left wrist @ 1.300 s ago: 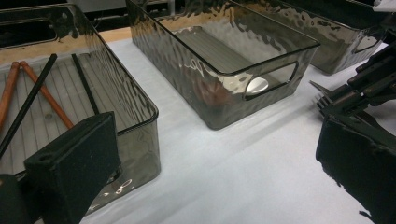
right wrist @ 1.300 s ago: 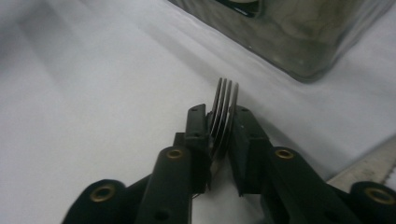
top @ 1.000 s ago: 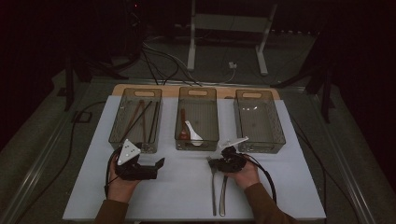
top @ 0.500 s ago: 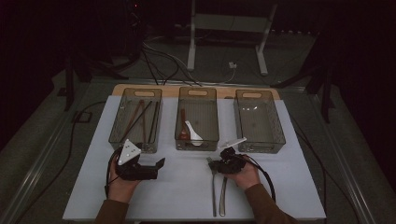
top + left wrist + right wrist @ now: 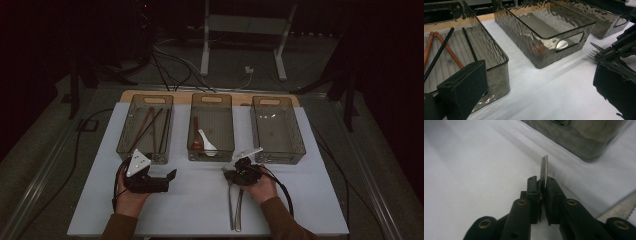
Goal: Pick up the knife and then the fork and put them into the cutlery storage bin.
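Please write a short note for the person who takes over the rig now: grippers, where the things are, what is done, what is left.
Right gripper: shut on a fork, low over the table in front of the middle bin.
Left gripper: open, holds nothing, near the left bin.
Done: chopsticks in the left bin, spoons in the middle bin.
Left: the right bin looks empty. The fork probably goes there. Two more utensils lie beside the right hand.
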`<state>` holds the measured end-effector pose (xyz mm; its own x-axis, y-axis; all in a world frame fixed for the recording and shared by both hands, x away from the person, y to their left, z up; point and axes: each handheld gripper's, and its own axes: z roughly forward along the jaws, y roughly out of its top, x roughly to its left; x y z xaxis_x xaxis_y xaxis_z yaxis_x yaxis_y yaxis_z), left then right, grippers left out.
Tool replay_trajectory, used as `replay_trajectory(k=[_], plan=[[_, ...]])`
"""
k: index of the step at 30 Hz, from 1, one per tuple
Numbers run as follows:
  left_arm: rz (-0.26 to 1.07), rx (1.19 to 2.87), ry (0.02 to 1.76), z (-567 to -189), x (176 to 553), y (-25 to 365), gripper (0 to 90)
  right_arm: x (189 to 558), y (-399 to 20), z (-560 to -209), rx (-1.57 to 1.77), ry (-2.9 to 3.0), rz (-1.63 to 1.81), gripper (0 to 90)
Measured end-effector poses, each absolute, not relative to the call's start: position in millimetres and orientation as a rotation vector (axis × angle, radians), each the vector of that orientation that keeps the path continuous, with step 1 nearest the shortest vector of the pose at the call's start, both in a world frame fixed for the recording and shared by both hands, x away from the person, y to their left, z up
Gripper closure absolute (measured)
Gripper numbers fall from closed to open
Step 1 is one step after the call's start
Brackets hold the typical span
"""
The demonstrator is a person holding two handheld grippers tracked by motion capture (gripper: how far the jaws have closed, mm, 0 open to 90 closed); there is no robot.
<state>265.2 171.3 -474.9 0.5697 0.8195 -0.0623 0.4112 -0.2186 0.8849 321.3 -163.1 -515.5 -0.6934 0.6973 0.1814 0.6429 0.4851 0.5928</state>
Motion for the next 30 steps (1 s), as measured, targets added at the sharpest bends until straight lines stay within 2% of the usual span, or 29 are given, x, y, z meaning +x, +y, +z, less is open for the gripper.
replay_trajectory(k=[3, 14, 30], plan=[[0.530, 1.837, 1.004, -474.9, 265.3, 171.2, 0.6, 319.1, -163.7, -514.3, 1.188, 2.644, 0.985, 78.1], [0.530, 1.840, 1.006, -475.0, 265.3, 170.6, 0.6, 311.1, -160.3, -512.1, 1.172, 2.665, 0.936, 77.6], [0.530, 1.839, 1.006, -474.7, 265.1, 171.0, 0.7, 313.1, -160.5, -512.3, 1.297, 2.629, 0.968, 85.7]])
